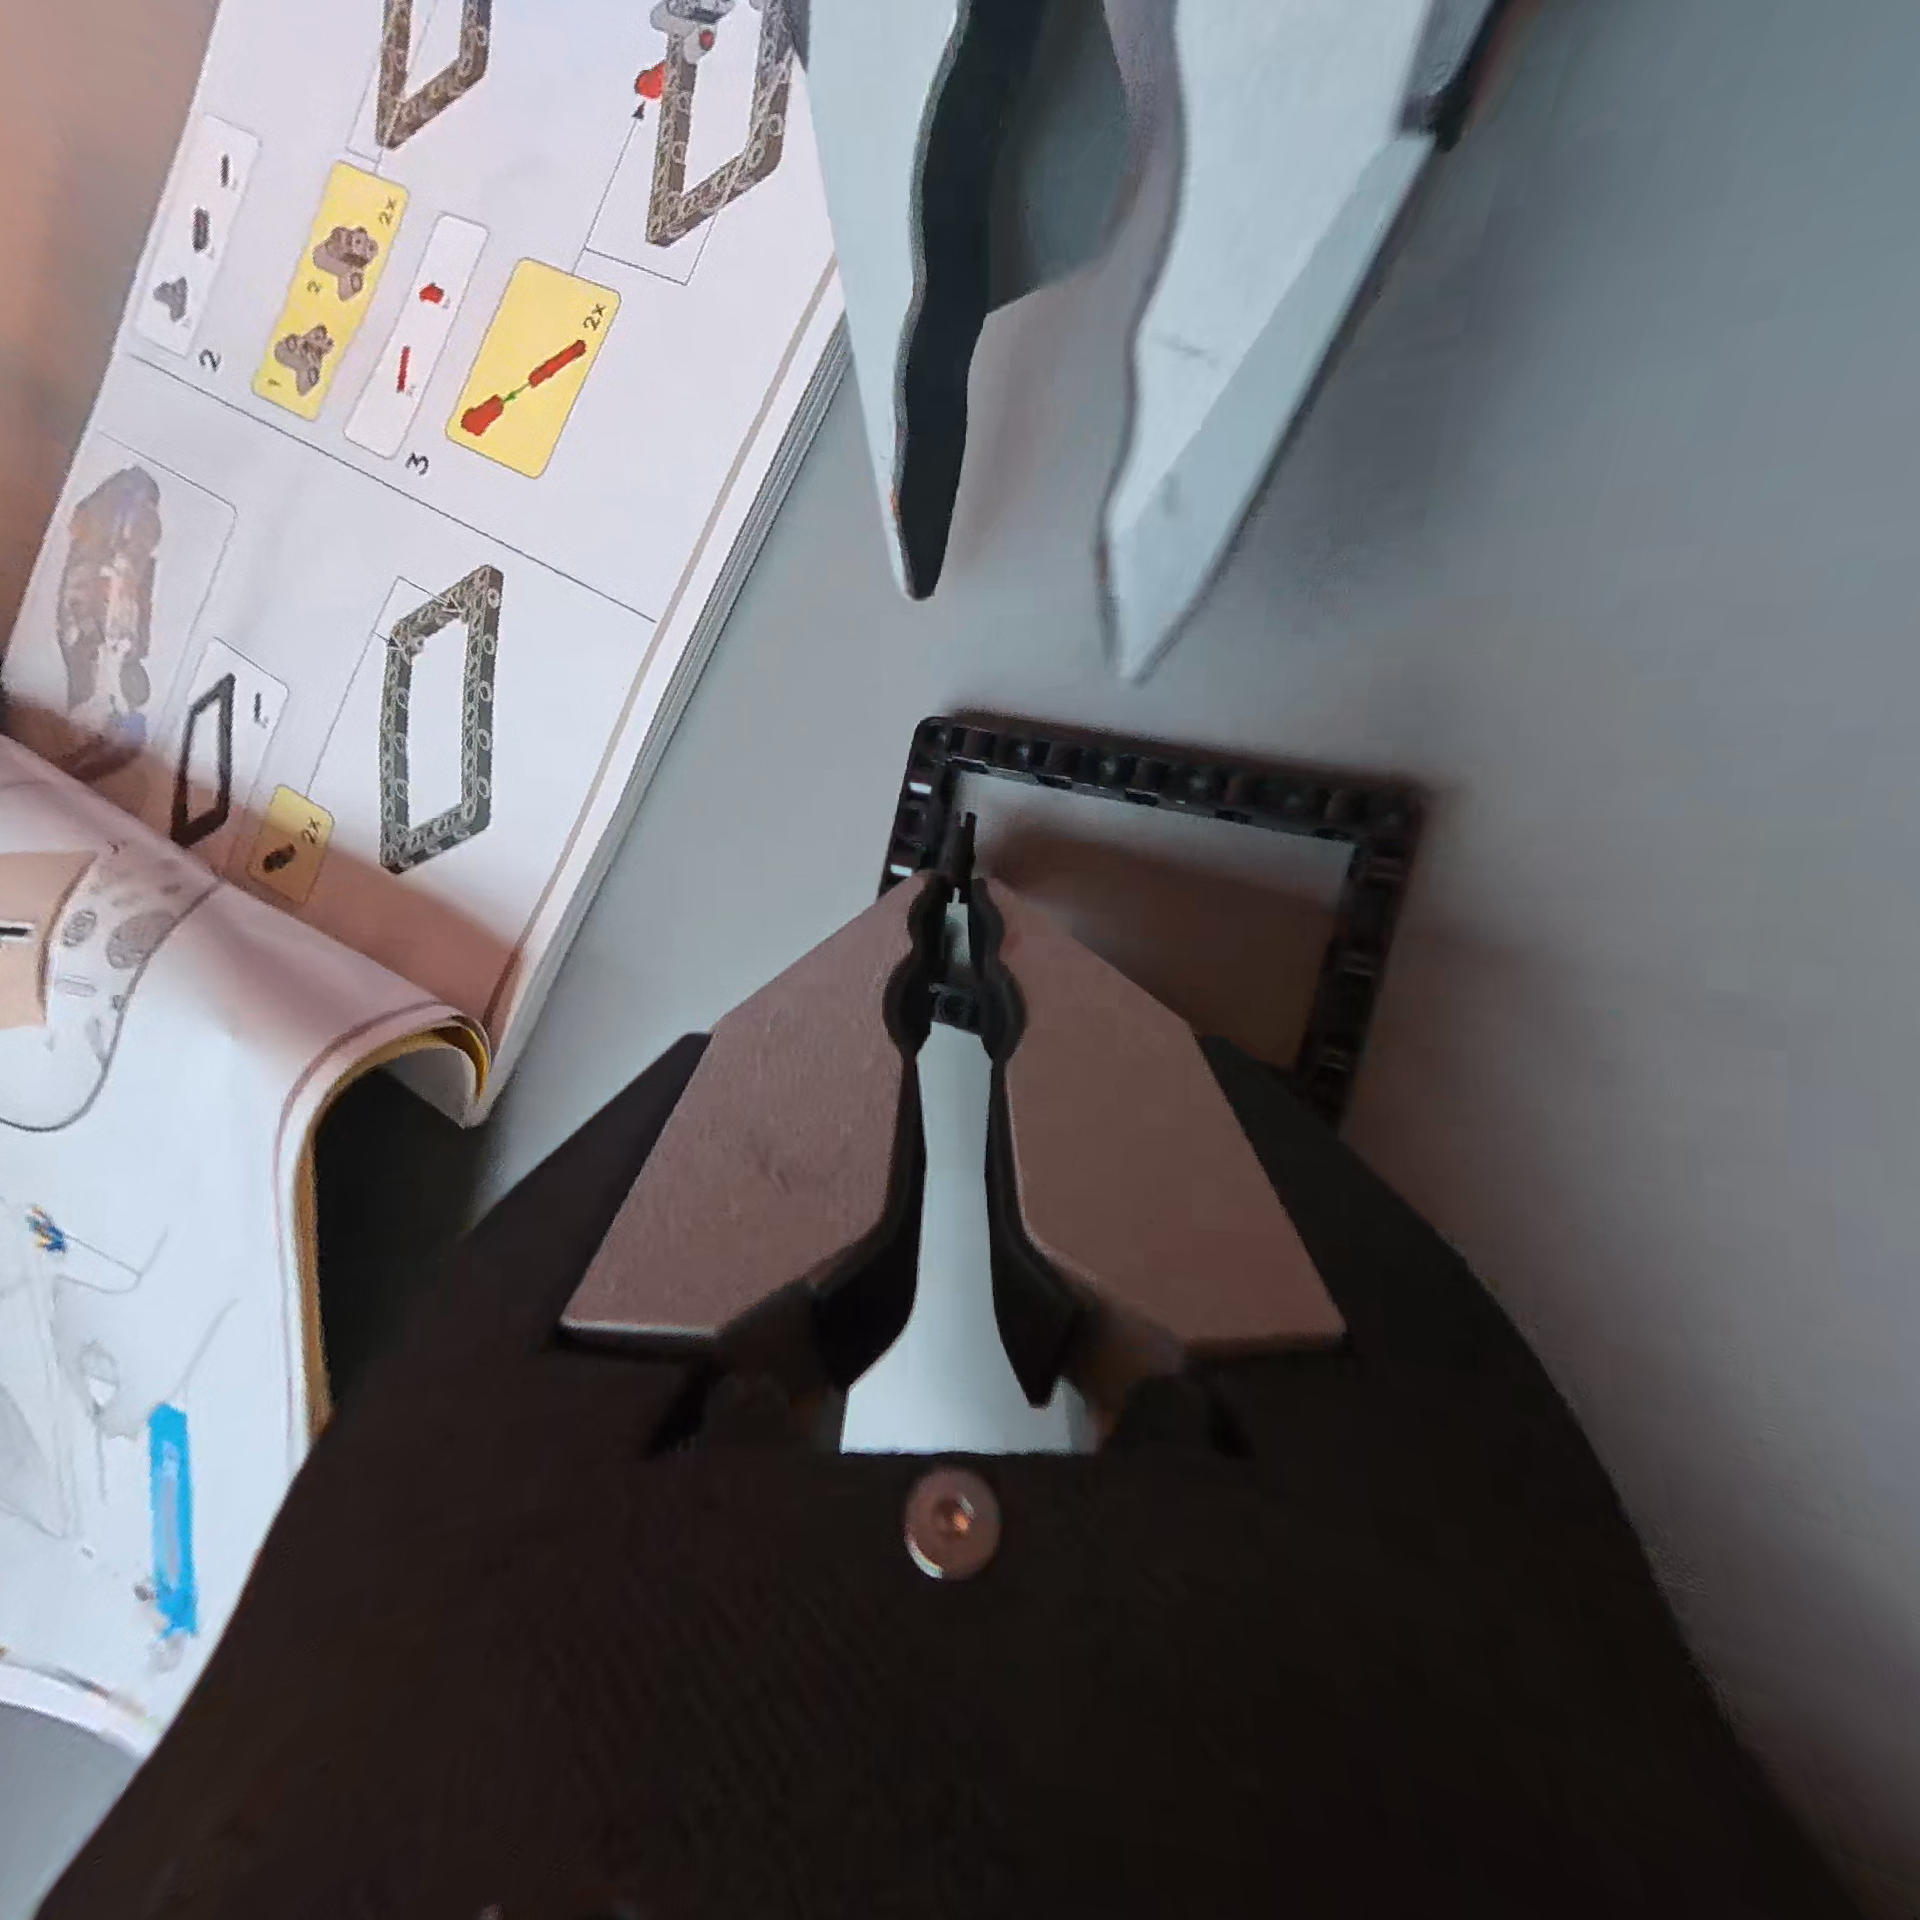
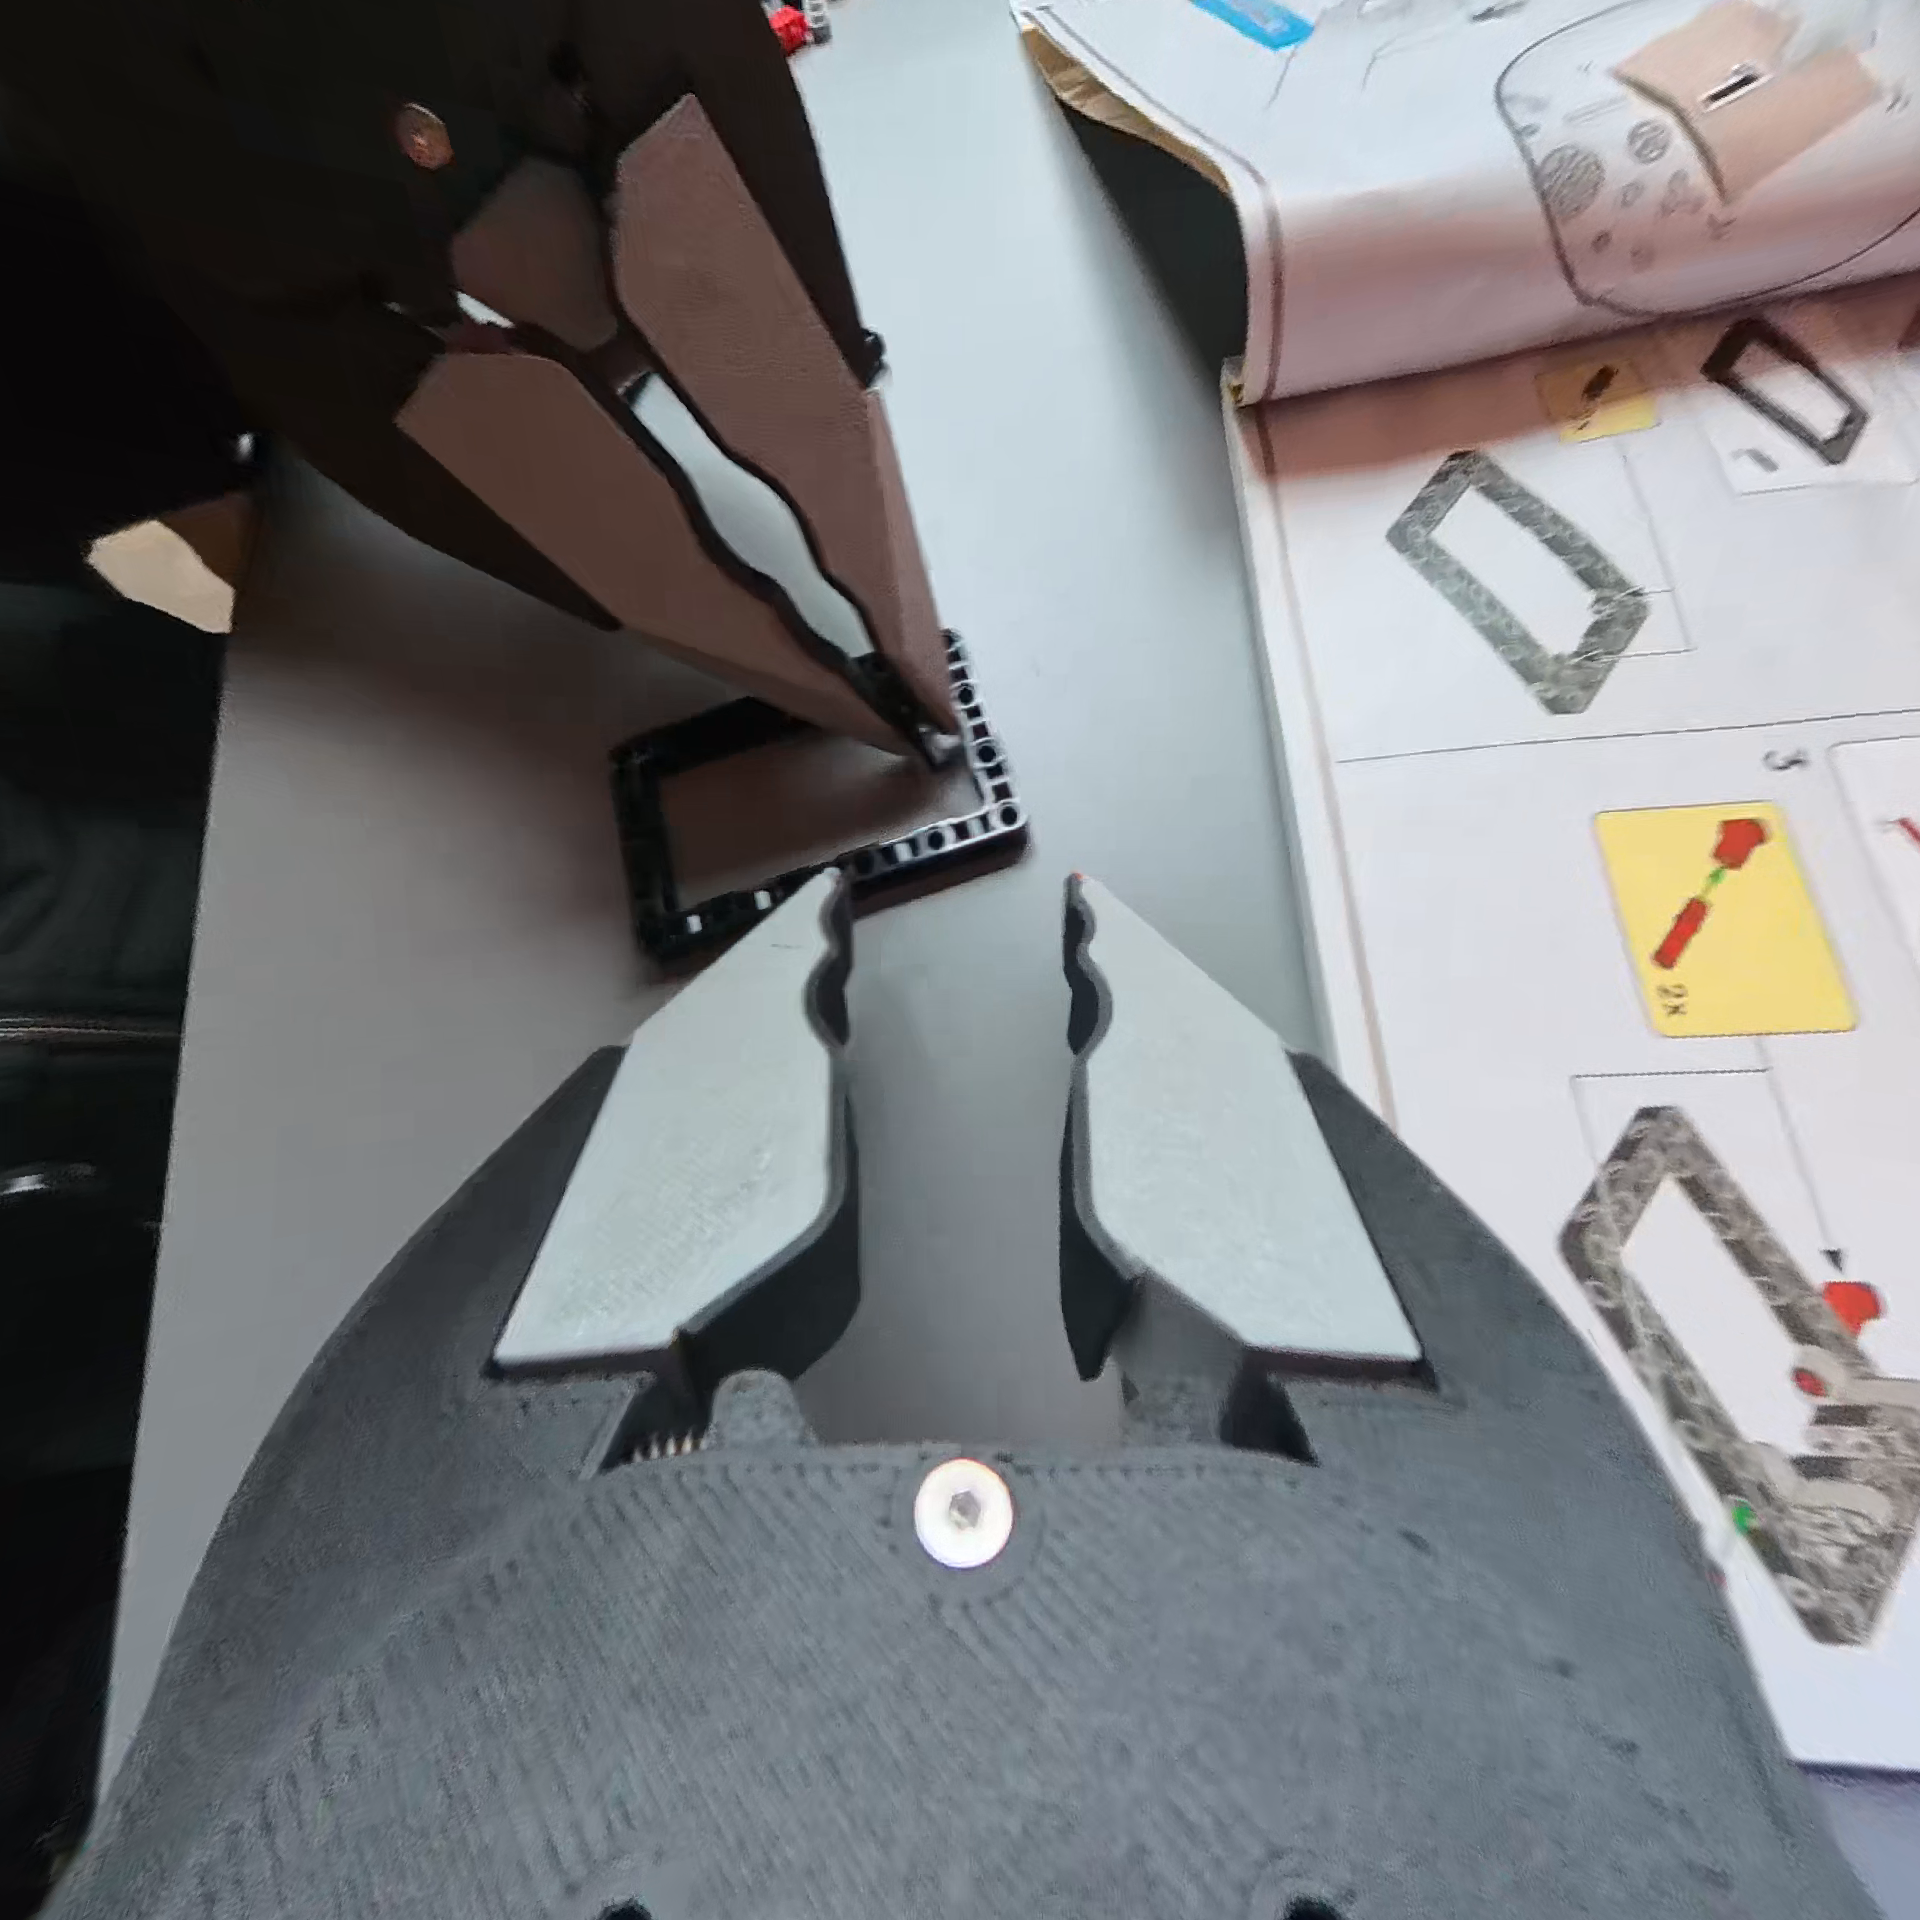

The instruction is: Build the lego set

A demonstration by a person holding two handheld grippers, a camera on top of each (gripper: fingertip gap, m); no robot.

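Observation:
A black rectangular lego frame (image 1: 1164, 767) lies flat on the grey table; it also shows in the right wrist view (image 2: 1000, 774). My left gripper (image 1: 956, 896), with brown fingers, is shut on a small black pin (image 1: 963, 840) and holds it down at one corner of the frame. In the right wrist view the left gripper (image 2: 928, 740) comes in from the upper left and touches that corner. My right gripper (image 2: 956, 885), with grey fingers, is open and empty just short of the frame's near edge. The right gripper also shows in the left wrist view (image 1: 1023, 623), above the frame.
An open instruction booklet (image 1: 436, 540) lies beside the frame; in the right wrist view it is on the right (image 2: 1507, 914). Small red loose pieces (image 2: 792, 23) lie far back. The table edge (image 2: 208, 831) runs along the left, with dark space beyond it.

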